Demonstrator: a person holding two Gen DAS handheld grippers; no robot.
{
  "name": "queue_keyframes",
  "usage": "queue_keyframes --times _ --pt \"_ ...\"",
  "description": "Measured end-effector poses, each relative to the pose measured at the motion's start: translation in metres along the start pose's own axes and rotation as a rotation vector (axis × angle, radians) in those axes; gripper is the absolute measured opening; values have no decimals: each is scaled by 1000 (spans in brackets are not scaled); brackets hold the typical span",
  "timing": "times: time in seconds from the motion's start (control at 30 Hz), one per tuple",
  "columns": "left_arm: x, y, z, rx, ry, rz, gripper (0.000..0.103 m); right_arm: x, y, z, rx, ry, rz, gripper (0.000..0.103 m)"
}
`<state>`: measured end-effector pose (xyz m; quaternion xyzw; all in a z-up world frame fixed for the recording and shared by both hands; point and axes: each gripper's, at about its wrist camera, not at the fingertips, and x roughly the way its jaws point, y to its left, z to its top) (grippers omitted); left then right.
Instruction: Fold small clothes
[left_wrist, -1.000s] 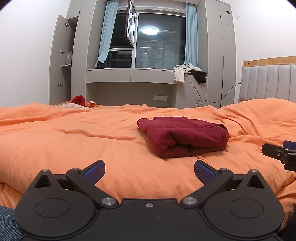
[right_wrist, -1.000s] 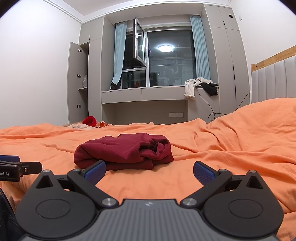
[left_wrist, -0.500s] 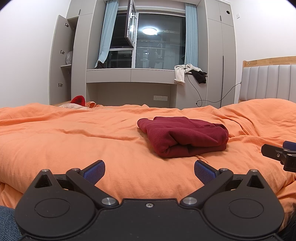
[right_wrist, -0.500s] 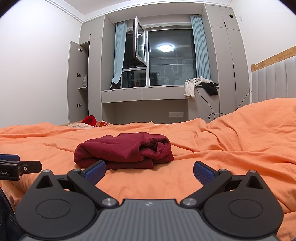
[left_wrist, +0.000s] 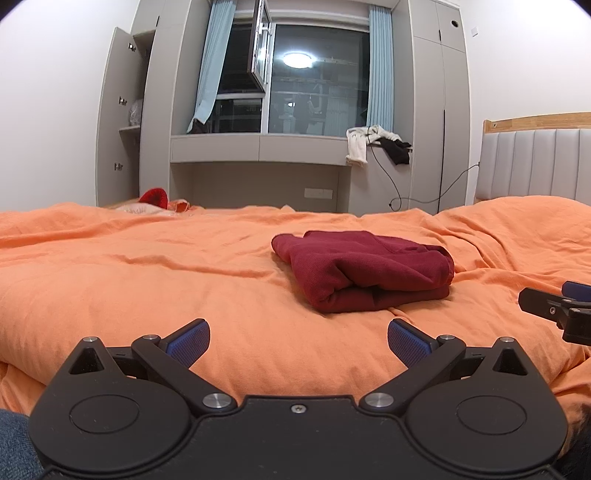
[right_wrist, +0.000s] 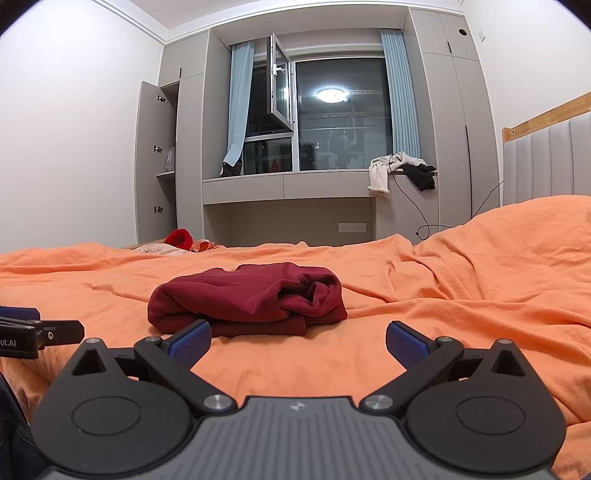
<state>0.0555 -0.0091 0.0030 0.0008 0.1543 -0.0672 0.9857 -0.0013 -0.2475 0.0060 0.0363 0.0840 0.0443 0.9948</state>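
Observation:
A dark red garment (left_wrist: 364, 271) lies folded in a thick bundle on the orange bed cover (left_wrist: 147, 266); it also shows in the right wrist view (right_wrist: 247, 301). My left gripper (left_wrist: 298, 341) is open and empty, low over the cover, short of the garment and to its left. My right gripper (right_wrist: 298, 341) is open and empty, just in front of the garment, its left fingertip close to the bundle's near edge. Each gripper's tip shows at the edge of the other's view, the right one (left_wrist: 554, 308) and the left one (right_wrist: 37, 334).
A grey padded headboard (left_wrist: 535, 162) with a wooden top stands at the right. A window ledge (left_wrist: 258, 149) at the far side carries white and black clothes (left_wrist: 376, 146). Red and pink items (left_wrist: 157, 199) lie at the bed's far left edge. A cabinet door (left_wrist: 110, 136) stands open.

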Motion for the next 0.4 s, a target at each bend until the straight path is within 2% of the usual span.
queue_keyframes --times 0.4 --pt "0 4 -1 -21 10 8 102 0 0 0 0 0 0 103"
